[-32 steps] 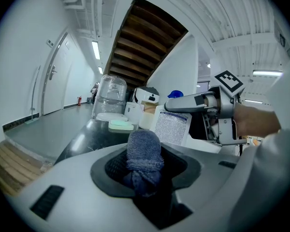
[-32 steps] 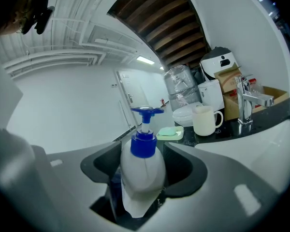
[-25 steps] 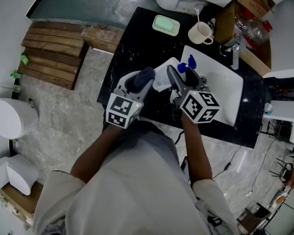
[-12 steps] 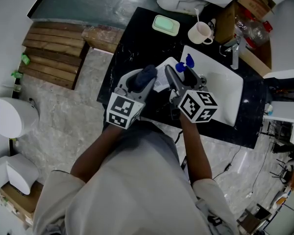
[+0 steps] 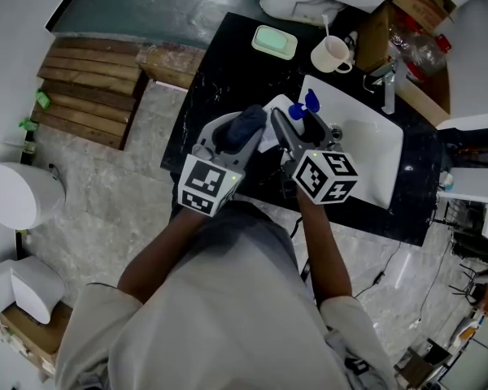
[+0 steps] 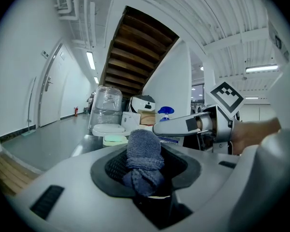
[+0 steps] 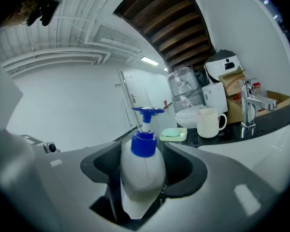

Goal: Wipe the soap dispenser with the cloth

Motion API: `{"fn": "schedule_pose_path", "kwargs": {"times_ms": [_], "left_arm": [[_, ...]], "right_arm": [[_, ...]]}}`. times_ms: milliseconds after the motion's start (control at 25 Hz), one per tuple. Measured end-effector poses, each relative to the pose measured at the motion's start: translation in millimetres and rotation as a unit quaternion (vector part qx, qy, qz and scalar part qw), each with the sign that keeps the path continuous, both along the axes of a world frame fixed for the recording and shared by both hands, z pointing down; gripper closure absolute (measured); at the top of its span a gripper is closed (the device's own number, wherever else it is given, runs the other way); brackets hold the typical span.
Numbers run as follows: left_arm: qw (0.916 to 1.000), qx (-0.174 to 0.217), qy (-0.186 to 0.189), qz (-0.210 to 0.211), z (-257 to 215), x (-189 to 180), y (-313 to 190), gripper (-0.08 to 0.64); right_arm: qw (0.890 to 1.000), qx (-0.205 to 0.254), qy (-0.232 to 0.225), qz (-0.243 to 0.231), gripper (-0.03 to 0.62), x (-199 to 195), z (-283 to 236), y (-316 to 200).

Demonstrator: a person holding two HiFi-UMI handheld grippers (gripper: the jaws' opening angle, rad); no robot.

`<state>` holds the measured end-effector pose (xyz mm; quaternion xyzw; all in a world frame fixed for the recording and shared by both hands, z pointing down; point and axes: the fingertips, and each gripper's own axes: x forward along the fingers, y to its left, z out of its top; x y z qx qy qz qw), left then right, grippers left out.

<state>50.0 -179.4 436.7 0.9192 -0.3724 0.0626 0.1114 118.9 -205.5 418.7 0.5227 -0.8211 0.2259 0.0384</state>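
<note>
Grey marble floor [image 5: 106,185], black countertop [image 5: 215,88], white sink [image 5: 376,149]

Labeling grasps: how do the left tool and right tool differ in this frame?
The left tool grips a soft, bunched dark blue cloth; the right tool grips a rigid white soap dispenser with a blue pump. The cloth bulges out of the left tool's jaws in a fold; the soap dispenser stands upright between the right tool's jaws. Shared: both are shut on their load, side by side above the black counter.
</note>
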Motion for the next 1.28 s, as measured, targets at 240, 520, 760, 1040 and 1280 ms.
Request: {"fn": "schedule_pose_path", "kwargs": {"times_ms": [240,520,760,1040,1280], "left_arm": [[0.9999,0.013,0.003,0.004,-9.9,2.9,2.0,0.408],[0.9997,0.022,0.005,0.011,-15.4,1.9,6.5,0.408],[0.9995,0.023,0.005,0.02,-14.4,5.2,12.1,0.407],[0.9994,0.025,0.005,0.024,-14.0,6.8,16.3,0.408],[0.9994,0.022,0.007,0.026,-10.8,6.8,19.6,0.408]], "right_arm": [[1.0,0.001,0.008,-0.002,0.33,-1.7,-0.4,0.5],[1.0,0.006,0.021,-0.005,0.33,-7.1,-1.4,-0.2],[1.0,0.002,0.016,-0.004,0.33,-5.3,-0.5,-1.5],[1.0,0.002,0.017,-0.006,0.33,-6.0,-1.3,-2.9],[1.0,0.001,0.017,-0.008,0.33,-6.4,-1.1,-2.2]]}}
